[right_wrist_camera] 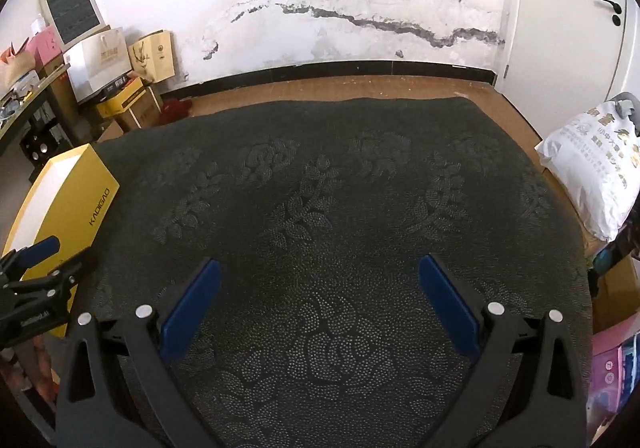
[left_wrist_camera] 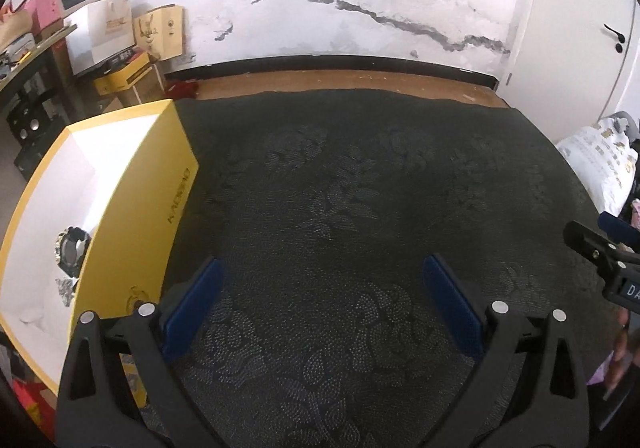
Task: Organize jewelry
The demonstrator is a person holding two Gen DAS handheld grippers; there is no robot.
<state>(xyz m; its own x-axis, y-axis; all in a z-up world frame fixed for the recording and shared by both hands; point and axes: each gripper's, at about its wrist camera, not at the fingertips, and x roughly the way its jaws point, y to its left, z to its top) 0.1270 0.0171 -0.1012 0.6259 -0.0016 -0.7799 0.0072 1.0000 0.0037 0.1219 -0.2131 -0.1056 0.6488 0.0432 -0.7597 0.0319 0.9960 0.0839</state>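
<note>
A yellow box (left_wrist_camera: 132, 216) with a white inside stands open on the left of the dark patterned cloth (left_wrist_camera: 340, 208). A watch (left_wrist_camera: 71, 249) lies inside it, with a smaller silvery piece (left_wrist_camera: 64, 290) nearer me. My left gripper (left_wrist_camera: 320, 280) is open and empty, just right of the box, over the cloth. My right gripper (right_wrist_camera: 318, 280) is open and empty over the middle of the cloth. The box also shows in the right wrist view (right_wrist_camera: 68, 208), and the left gripper (right_wrist_camera: 36, 288) is in front of it. The right gripper's tip (left_wrist_camera: 600, 248) shows at the left view's right edge.
The cloth covers a wooden table (right_wrist_camera: 360, 88) against a cracked white wall. A white plastic bag (right_wrist_camera: 592, 176) lies at the right edge. Cartons and paper bags (left_wrist_camera: 120, 32) stand at the back left beside a shelf. A door (right_wrist_camera: 580, 28) is at the right.
</note>
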